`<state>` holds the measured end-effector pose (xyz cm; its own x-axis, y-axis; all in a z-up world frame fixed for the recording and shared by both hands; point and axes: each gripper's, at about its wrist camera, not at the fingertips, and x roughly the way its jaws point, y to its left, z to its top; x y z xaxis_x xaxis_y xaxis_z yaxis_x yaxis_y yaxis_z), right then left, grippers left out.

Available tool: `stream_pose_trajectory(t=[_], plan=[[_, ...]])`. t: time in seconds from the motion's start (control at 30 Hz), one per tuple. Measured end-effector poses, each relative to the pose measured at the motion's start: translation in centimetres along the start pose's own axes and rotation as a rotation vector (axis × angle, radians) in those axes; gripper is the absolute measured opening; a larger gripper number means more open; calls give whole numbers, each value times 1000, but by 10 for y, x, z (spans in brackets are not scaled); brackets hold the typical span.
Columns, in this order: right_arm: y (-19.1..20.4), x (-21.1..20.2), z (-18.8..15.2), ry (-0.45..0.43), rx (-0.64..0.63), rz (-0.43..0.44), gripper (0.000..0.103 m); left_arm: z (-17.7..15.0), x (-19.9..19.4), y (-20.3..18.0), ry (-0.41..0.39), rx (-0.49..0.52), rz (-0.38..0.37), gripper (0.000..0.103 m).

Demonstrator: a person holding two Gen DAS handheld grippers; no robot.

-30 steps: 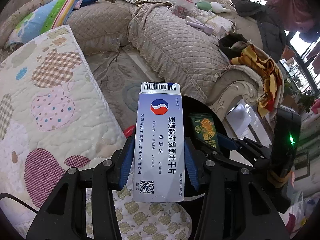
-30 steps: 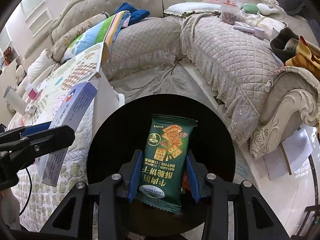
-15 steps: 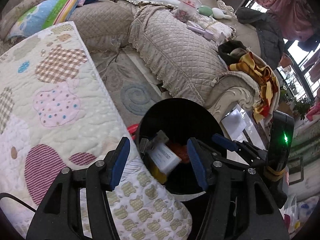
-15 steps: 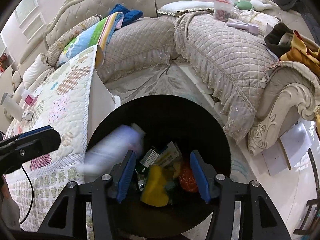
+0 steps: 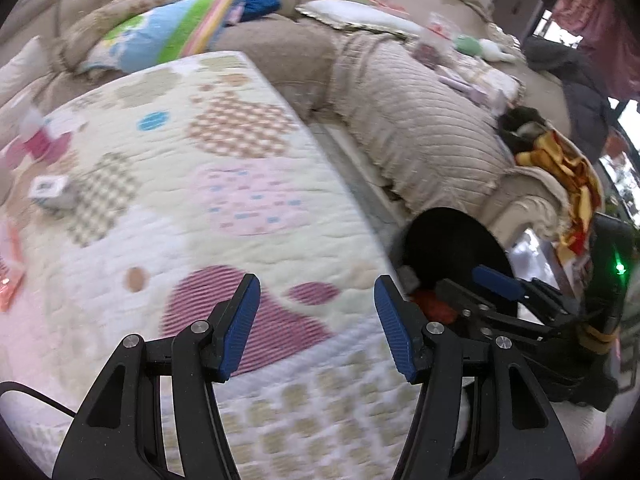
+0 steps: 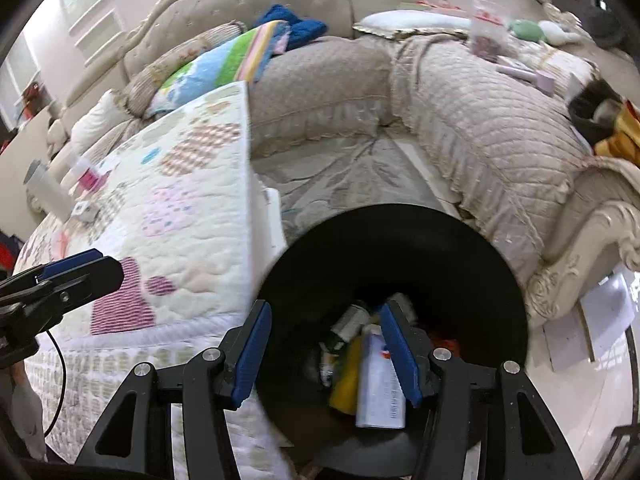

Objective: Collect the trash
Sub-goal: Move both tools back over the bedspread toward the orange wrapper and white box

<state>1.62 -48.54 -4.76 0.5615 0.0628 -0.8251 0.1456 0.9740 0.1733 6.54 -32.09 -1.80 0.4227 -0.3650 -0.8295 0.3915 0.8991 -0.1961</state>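
With both loads dropped, we read the quilted table cover (image 5: 224, 216) as the next work zone: it fills the left and centre of the left wrist view, and the trash left on it sits toward its far left.

Black bin (image 6: 400, 264) stands on the floor just beside the cover's right edge, directly under the right gripper (image 6: 326, 354). Inside it we see a white-blue medicine box (image 6: 378, 392) standing roughly on end, a yellow item and other packaging.

Left gripper (image 5: 316, 324) hangs over the cover, jaws wide with nothing between them. The right gripper's jaws have just been opening; nothing sits between the pads, only bin contents far below.

Remaining candidates on the cover, up and left of the left gripper and well apart from it:
- white cylindrical container (image 6: 46, 192), lying tilted near the far edge
- pink-white packet (image 5: 38, 140), blurred
- small white box (image 5: 50, 192), near the packet

We judge the left hand clearly nearer; the right would have to cross the whole cover. The small box looks squat, so no long axis to align on. Blur hides the packet's shape.
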Motion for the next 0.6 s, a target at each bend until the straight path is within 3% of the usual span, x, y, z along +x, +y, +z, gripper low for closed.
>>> stream_pose_trajectory(t=[0.3, 0.6], plan=[[72, 17, 6, 27, -120, 77, 61, -19, -24, 74, -21, -89, 117, 58], [153, 45, 14, 74, -252, 166, 64, -32, -54, 175, -44, -266, 220, 58]])
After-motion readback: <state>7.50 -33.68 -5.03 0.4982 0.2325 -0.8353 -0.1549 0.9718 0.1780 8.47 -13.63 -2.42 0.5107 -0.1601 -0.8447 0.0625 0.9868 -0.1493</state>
